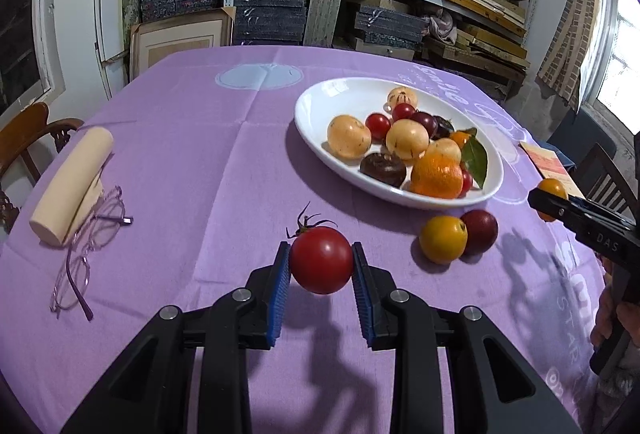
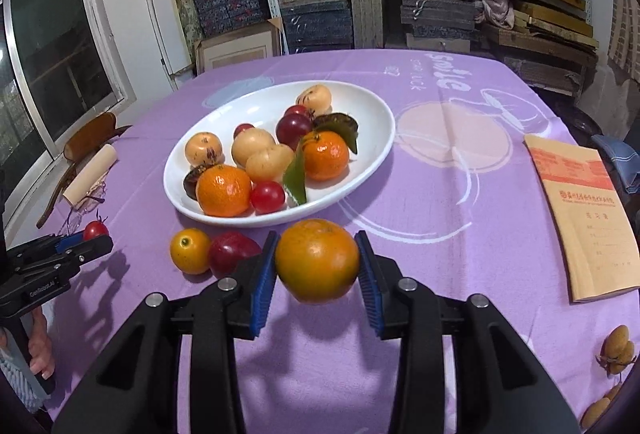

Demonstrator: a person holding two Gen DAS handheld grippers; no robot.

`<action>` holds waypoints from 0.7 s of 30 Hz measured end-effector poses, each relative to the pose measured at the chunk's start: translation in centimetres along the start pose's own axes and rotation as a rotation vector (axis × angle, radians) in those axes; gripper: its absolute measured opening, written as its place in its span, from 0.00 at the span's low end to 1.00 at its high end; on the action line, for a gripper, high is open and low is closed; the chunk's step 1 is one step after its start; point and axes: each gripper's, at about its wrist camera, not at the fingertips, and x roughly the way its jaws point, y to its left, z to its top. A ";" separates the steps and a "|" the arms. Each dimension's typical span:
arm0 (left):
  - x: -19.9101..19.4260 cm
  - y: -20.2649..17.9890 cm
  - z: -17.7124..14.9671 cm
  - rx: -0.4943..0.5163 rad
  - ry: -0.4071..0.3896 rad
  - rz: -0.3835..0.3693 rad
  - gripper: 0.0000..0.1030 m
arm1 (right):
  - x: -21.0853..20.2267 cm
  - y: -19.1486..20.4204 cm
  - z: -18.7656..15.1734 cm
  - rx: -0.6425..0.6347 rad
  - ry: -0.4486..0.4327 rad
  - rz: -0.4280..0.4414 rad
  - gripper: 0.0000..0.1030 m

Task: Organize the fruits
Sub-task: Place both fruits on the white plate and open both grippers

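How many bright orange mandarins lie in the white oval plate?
2. One bright orange mandarin sits at the white oval plate's near rim; the other lies mid-plate beside a green leaf. More could hide beneath.

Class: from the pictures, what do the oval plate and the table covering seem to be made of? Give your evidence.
Oval plate: probably glazed white ceramic, judging by its smooth surface and bright glossy highlights. Table covering: woven cloth, matte purple with printed motifs; fold creases and soft wrinkles show.

Red tomato, orange-green citrus, white plate, lilac tablecloth.
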 end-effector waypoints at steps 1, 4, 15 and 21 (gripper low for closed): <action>0.2 -0.1 1.3 0.002 -0.004 0.000 0.29 | 0.0 0.0 0.5 0.000 0.002 0.003 0.36; 0.9 -0.4 5.0 -0.005 -0.011 -0.005 0.29 | 0.2 0.3 2.6 -0.003 0.002 0.004 0.36; 8.9 -2.0 13.9 -0.013 0.031 0.053 0.29 | 7.3 -0.2 11.8 0.015 0.047 -0.017 0.36; 13.1 -2.3 15.4 -0.018 0.068 0.046 0.30 | 12.3 -0.1 14.5 -0.006 0.105 -0.047 0.36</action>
